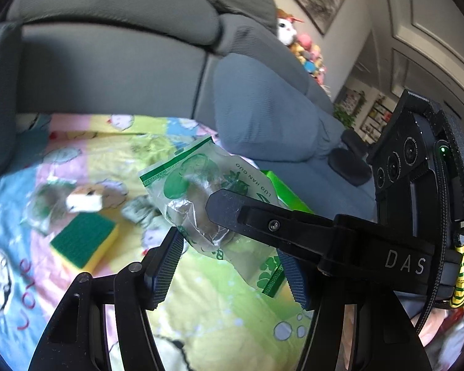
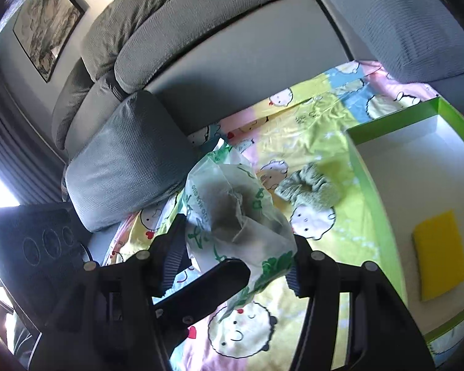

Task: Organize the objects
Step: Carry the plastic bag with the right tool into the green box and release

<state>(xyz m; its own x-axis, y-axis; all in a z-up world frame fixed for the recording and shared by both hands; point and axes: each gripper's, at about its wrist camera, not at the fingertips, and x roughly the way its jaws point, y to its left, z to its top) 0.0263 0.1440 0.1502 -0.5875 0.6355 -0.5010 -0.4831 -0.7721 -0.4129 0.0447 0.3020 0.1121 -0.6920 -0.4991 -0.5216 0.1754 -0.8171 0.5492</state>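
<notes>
A clear plastic packet with green print [image 1: 201,198] [image 2: 235,216], labelled Luo Han Guo, hangs above a cartoon-print cloth [image 1: 219,315] on a grey sofa. Both grippers meet at it. My left gripper [image 1: 232,262] has its pads on either side of the packet's lower part. My right gripper [image 2: 235,256] straddles the packet too; one of its fingers crosses the left wrist view on the packet. A green box [image 2: 371,185] with a white inside holds a yellow sponge [image 2: 439,253]. A green and yellow sponge [image 1: 83,241] lies on the cloth at left.
A grey-green scrunchie [image 2: 309,188] lies on the cloth beside the box. A small wrapped item [image 1: 83,201] and a crumpled clear wrapper [image 1: 43,207] lie near the sponge. Grey sofa cushions [image 2: 130,160] border the cloth. Plush toys [image 1: 303,46] sit far back.
</notes>
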